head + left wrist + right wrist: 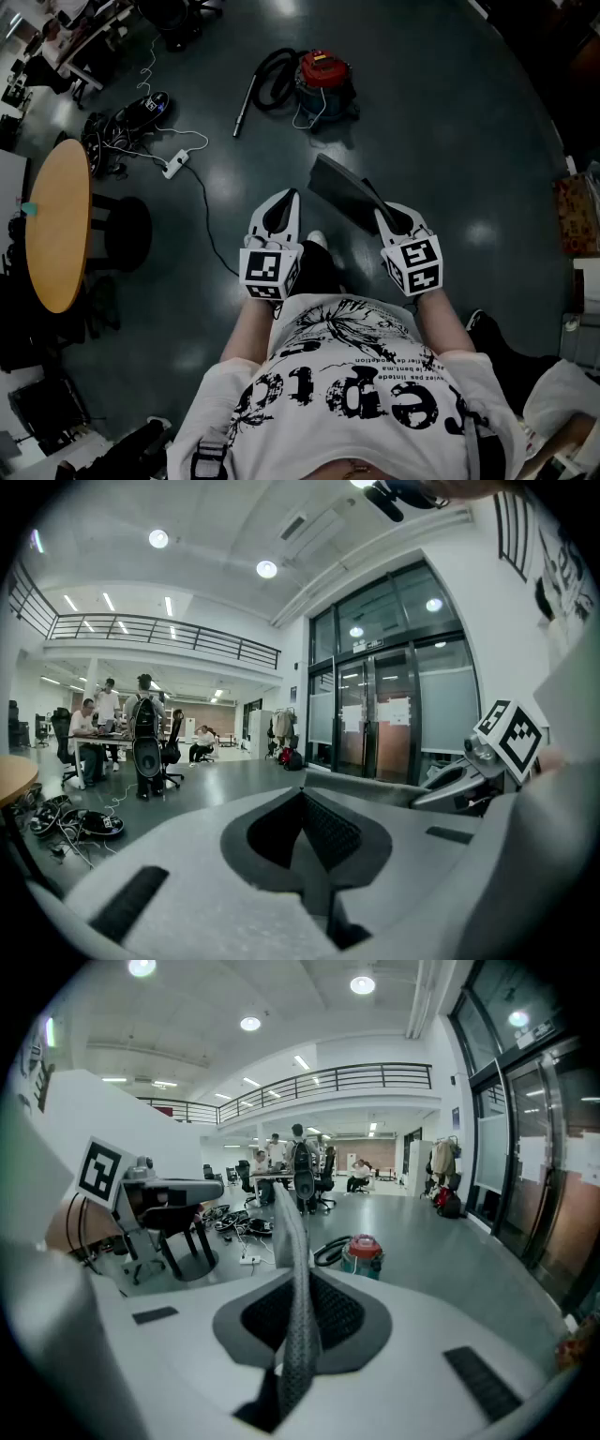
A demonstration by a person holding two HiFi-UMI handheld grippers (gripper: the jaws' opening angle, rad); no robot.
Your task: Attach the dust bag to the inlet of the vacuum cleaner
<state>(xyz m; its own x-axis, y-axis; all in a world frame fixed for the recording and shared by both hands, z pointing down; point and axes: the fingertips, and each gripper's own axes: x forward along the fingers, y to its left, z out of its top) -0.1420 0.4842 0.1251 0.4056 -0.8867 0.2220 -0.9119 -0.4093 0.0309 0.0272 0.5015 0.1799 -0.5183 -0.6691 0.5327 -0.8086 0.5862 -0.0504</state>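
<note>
A round orange-brown wooden table [58, 225] is seen at the left edge, with a black round stool [127, 234] just beside it. A white power strip [175, 165] is laid on the dark glossy floor [450, 141], near tangled cables [112, 131].

matt grey woven cloth dust bag [298, 1326]; glossy dark floor [450, 141]; smooth wooden round table [58, 225].

The vacuum cleaner [323, 82] is too small to show its inlet; the near end of the dust bag [342, 192] is hidden behind the right gripper [384, 216]; the distant people [302, 1168] are too small to tell apart.
</note>
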